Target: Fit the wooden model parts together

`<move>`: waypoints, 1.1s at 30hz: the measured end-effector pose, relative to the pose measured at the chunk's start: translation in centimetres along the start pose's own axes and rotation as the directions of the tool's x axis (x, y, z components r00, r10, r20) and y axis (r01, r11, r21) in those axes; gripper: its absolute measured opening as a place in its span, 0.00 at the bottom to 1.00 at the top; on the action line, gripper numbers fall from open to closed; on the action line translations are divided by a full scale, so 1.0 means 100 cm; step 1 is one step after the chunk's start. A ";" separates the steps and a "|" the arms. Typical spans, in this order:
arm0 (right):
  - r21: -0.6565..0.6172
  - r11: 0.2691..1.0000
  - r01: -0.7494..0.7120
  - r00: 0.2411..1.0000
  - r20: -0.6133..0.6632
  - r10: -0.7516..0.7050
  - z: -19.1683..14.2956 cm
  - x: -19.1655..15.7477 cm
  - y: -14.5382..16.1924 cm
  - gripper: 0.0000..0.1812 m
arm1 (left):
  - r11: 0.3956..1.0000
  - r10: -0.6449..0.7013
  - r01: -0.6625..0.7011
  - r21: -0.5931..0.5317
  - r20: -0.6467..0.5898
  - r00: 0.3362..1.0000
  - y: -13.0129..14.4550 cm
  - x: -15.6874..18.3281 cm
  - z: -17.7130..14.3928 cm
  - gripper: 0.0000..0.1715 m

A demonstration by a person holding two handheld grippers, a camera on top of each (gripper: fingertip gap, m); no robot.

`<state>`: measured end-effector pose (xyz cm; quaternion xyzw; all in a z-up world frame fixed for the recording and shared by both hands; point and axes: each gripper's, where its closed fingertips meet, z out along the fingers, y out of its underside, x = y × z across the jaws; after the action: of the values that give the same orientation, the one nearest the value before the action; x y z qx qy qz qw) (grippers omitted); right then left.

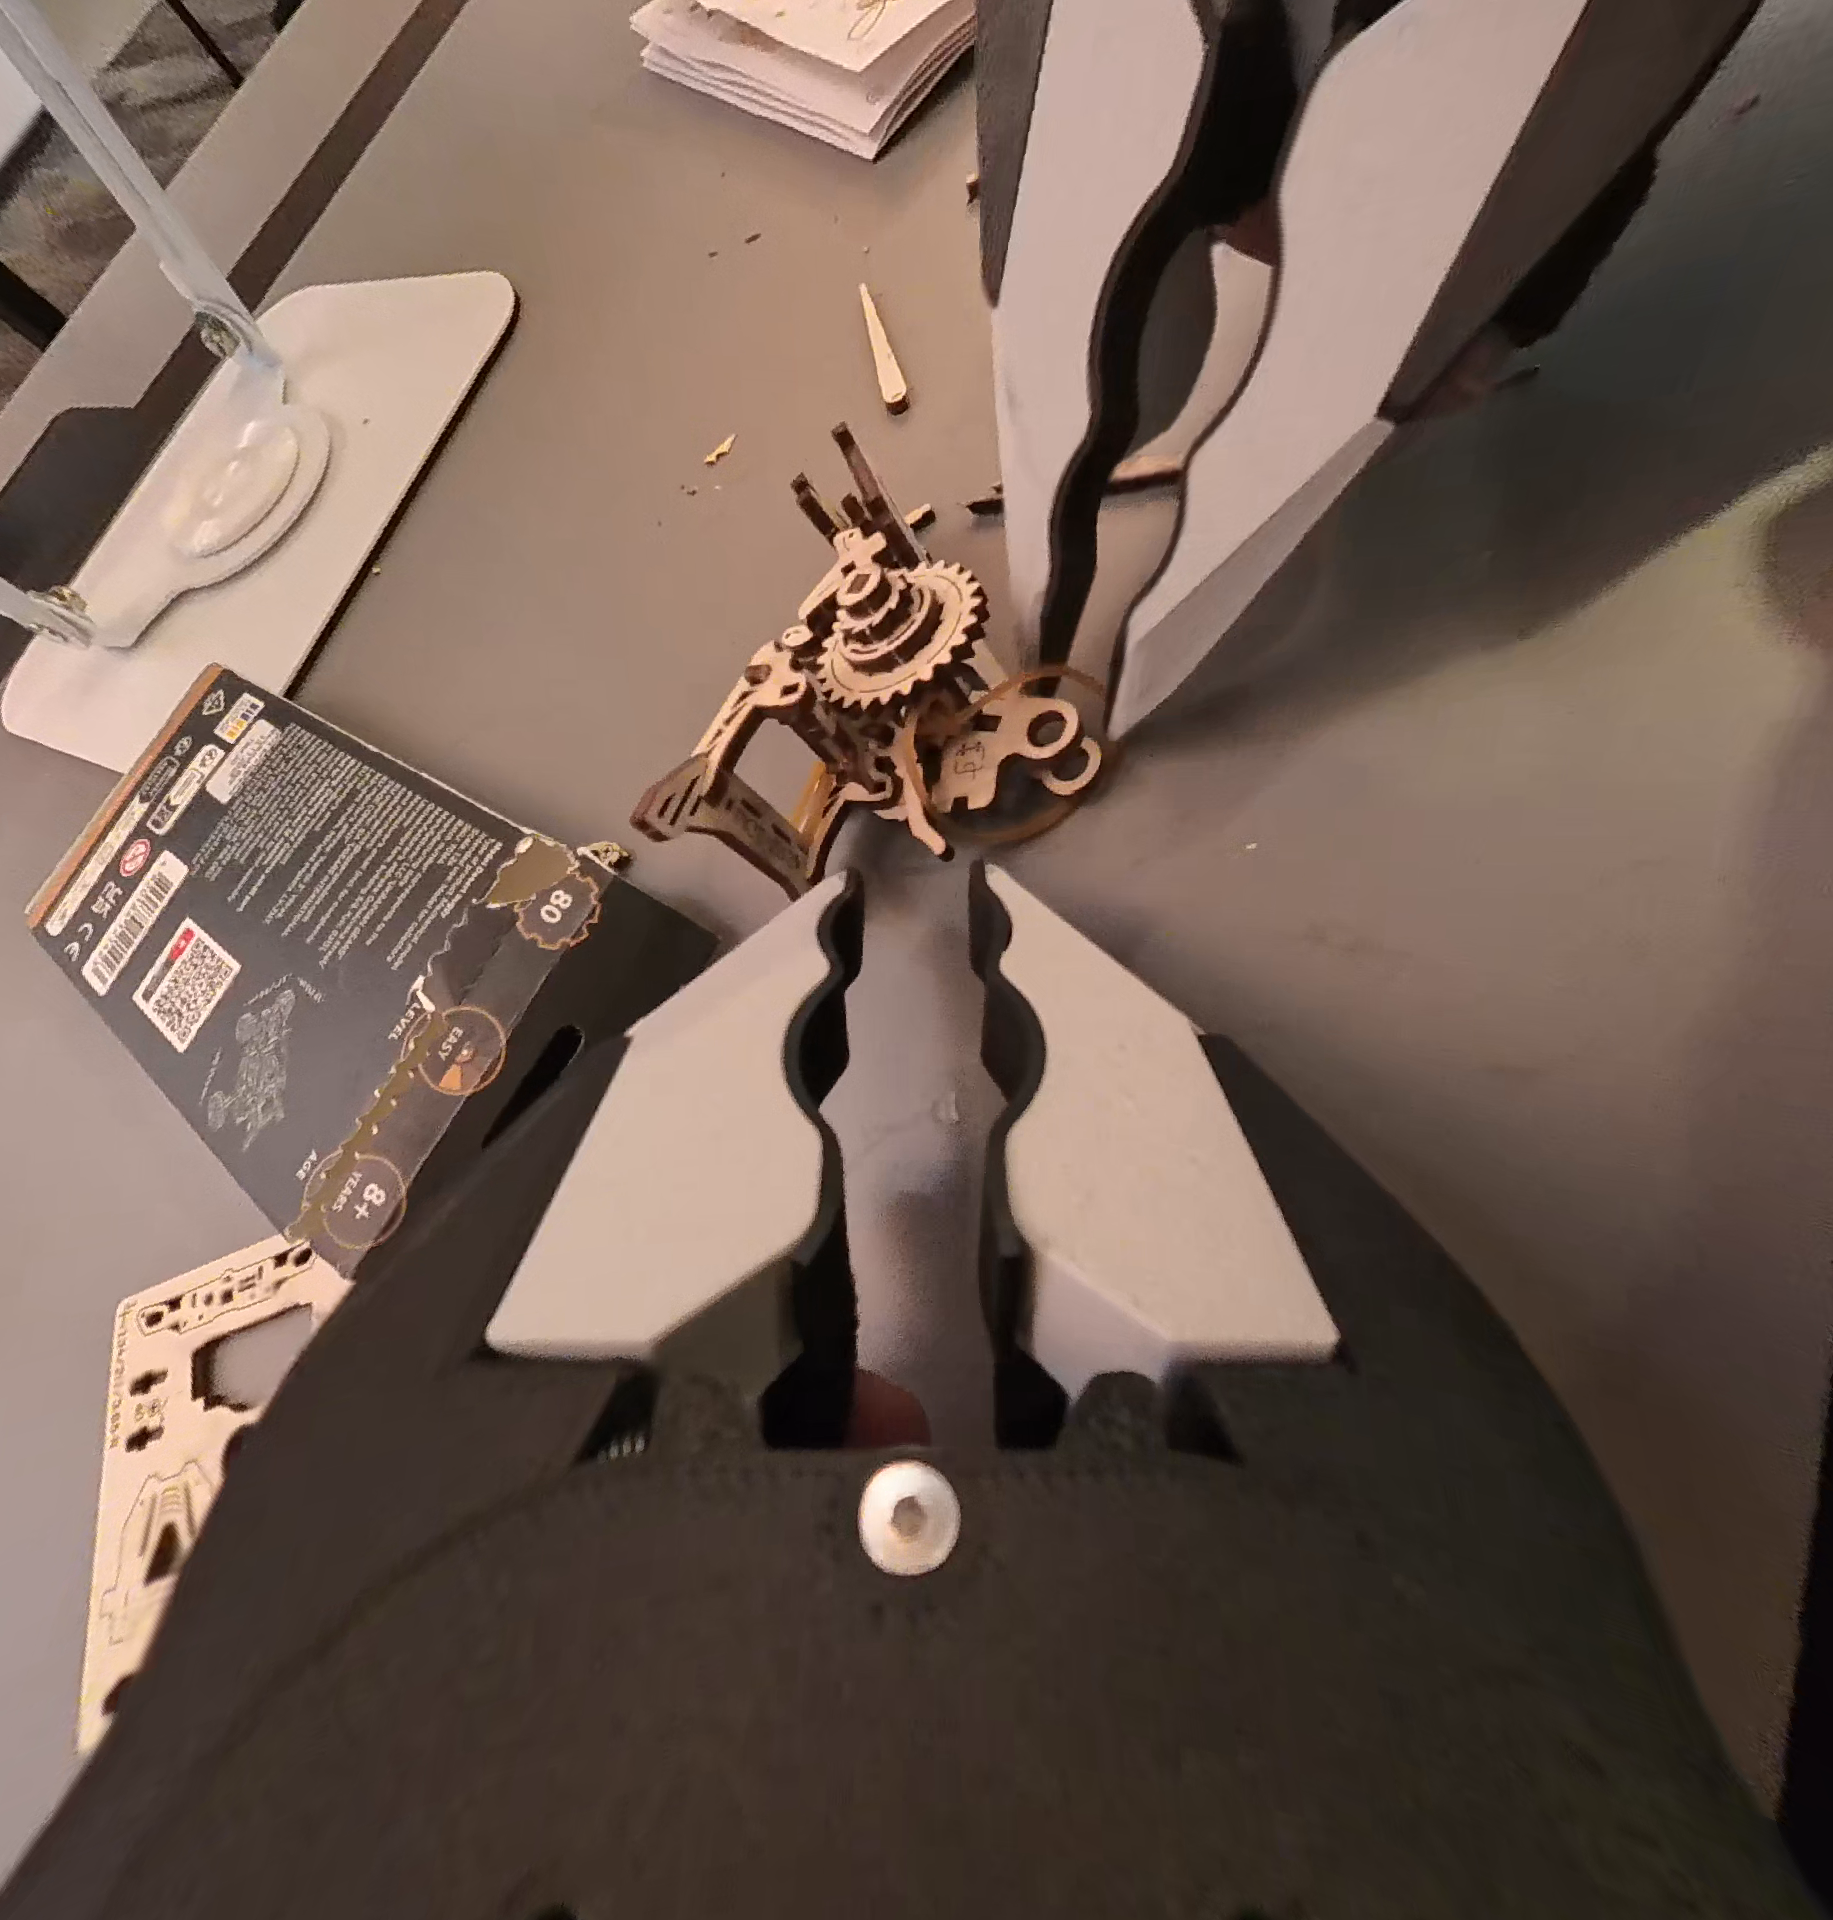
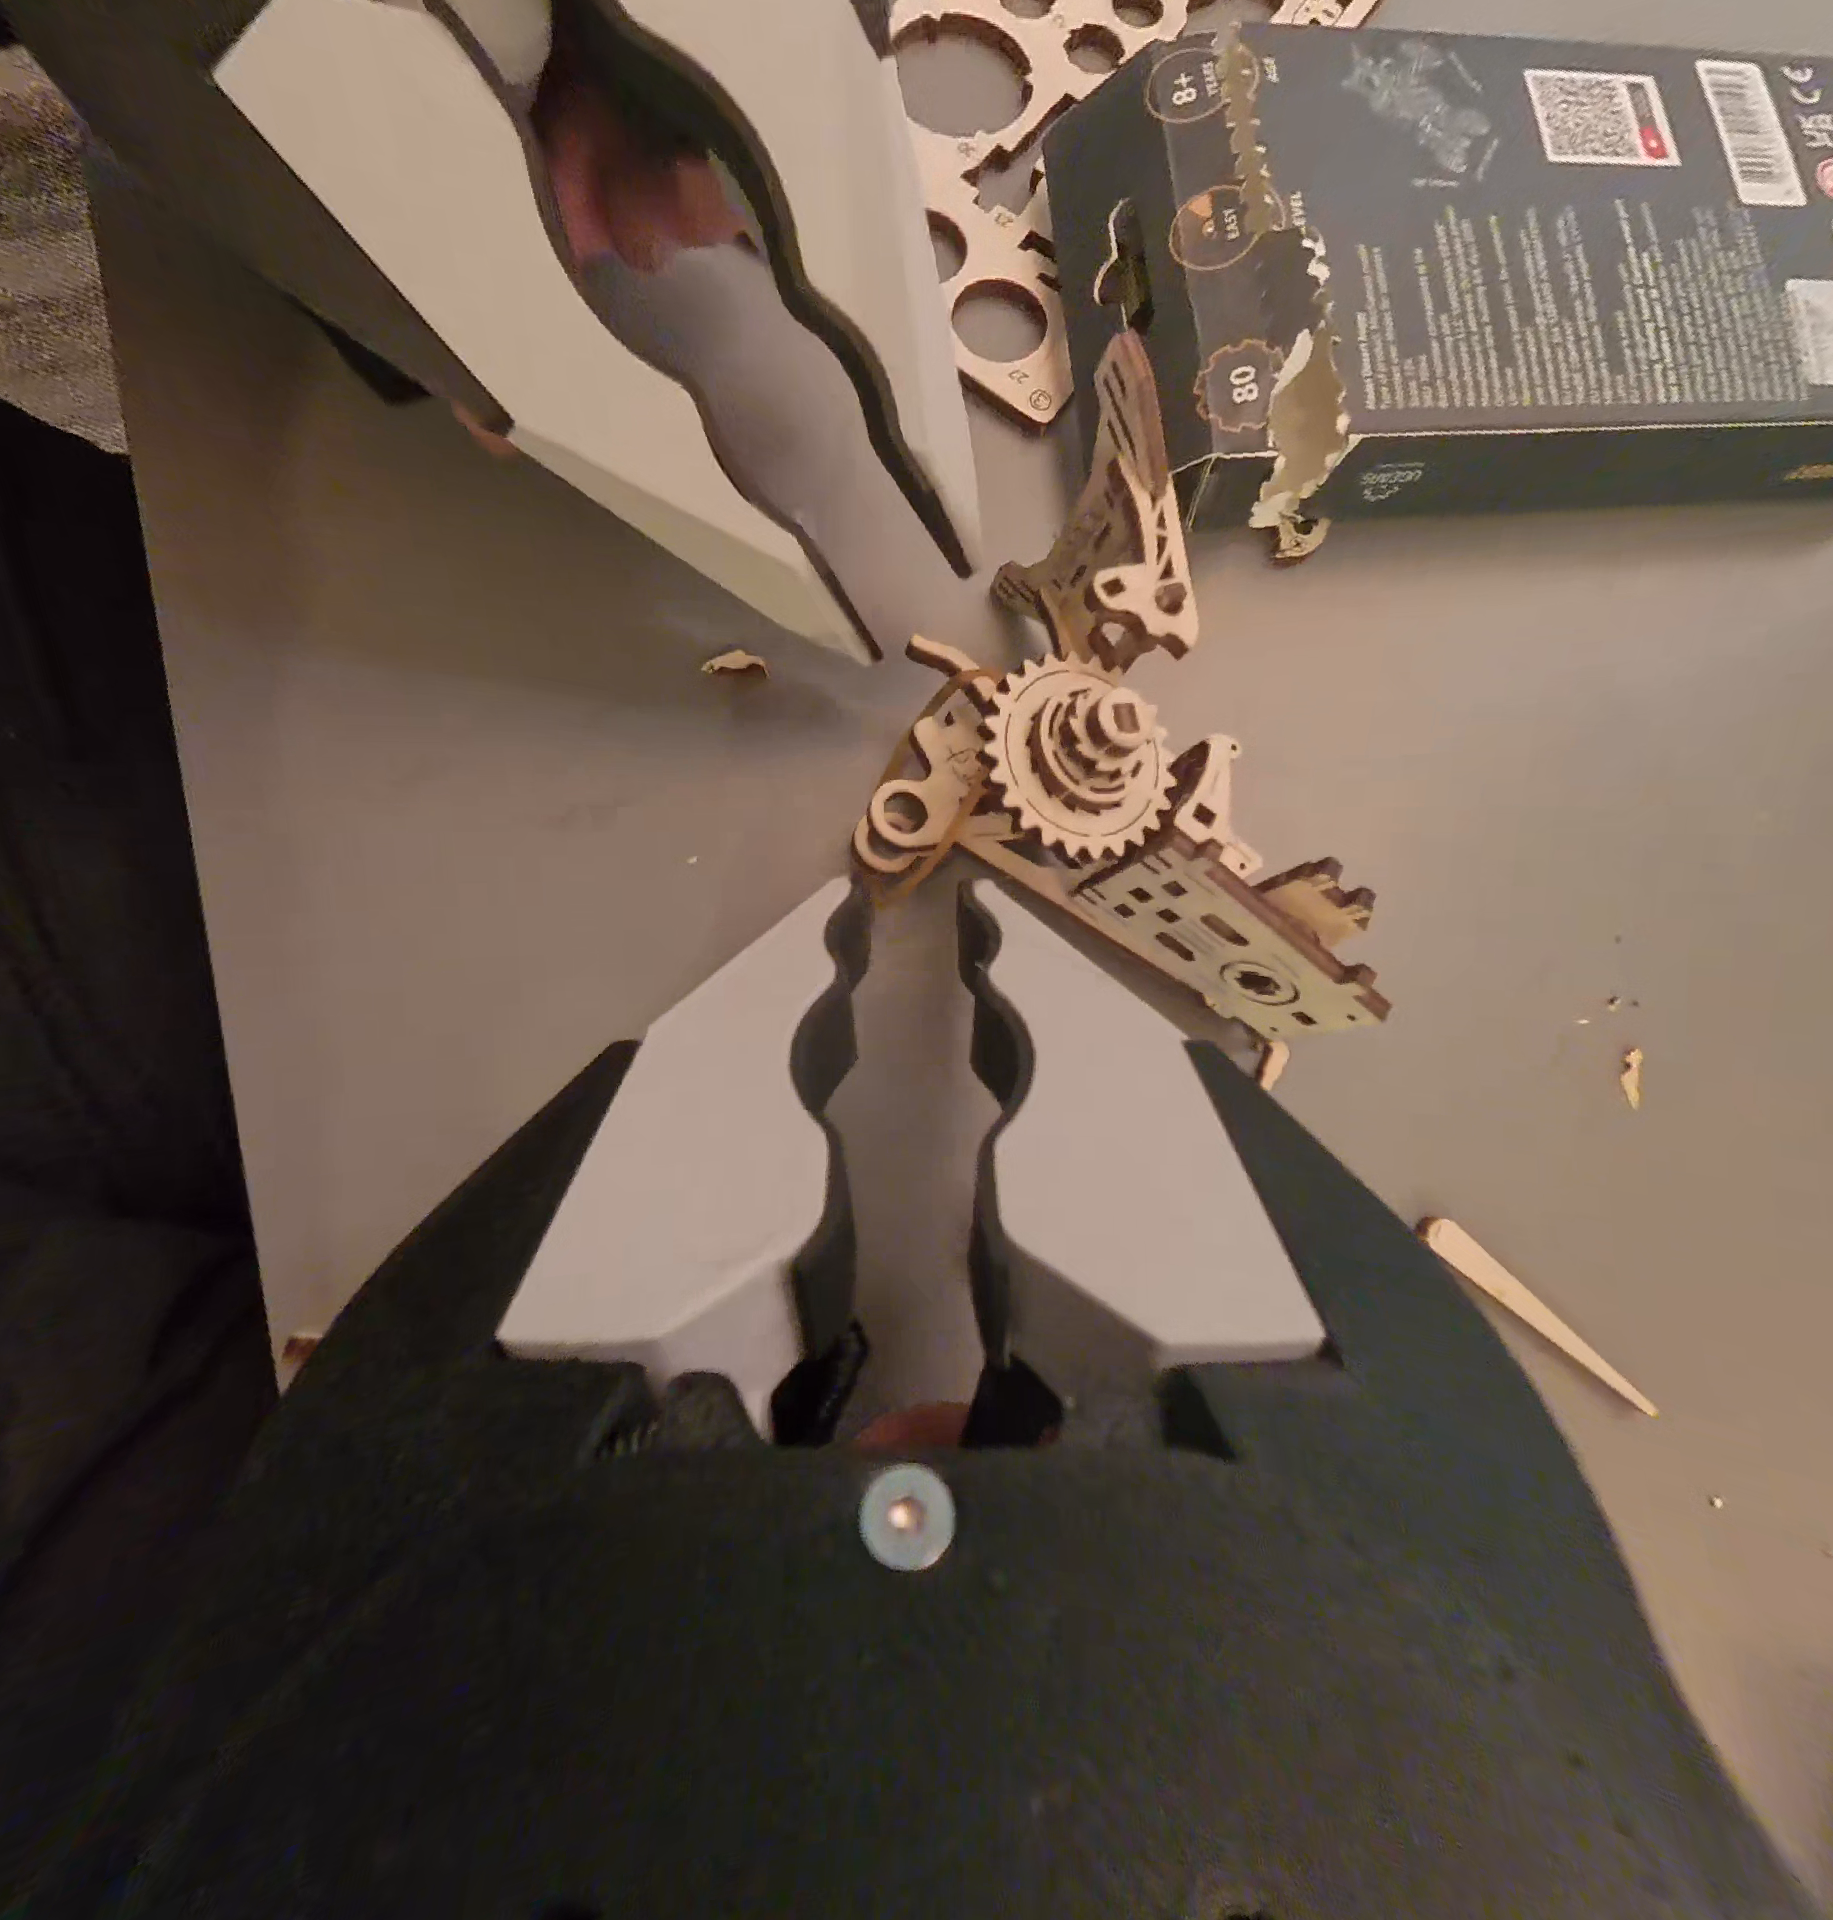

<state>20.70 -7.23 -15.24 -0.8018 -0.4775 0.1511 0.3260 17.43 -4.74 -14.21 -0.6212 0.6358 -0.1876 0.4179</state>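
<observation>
two gripper (image 1: 907, 883) (image 2: 912, 894) pairs stand narrowly parted beside the wooden model (image 1: 870, 665), near a printed black box (image 1: 299, 935).

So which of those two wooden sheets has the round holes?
The sheet beside the box's torn end; the other sheet, at the opposite end, has angular cutouts.
</observation>
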 end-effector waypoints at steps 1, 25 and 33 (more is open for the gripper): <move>-0.004 1.000 -0.007 1.000 0.008 0.007 0.001 -0.001 0.000 0.06 | 1.000 0.013 -0.013 0.008 0.004 1.000 -0.001 0.000 0.000 0.10; 0.002 0.967 -0.256 0.939 0.240 0.248 -0.007 -0.029 -0.005 0.00 | 0.995 0.102 -0.102 0.013 0.004 0.995 -0.005 0.009 0.005 0.08; 0.027 0.917 -0.398 0.864 0.348 0.364 -0.009 -0.038 -0.018 0.00 | 0.995 0.096 -0.096 0.020 -0.005 0.995 -0.006 0.011 0.002 0.09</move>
<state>18.09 -10.26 -13.63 -0.8257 -0.3501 0.3701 0.2423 18.09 -5.81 -14.25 -0.5853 0.6643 -0.1751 0.4307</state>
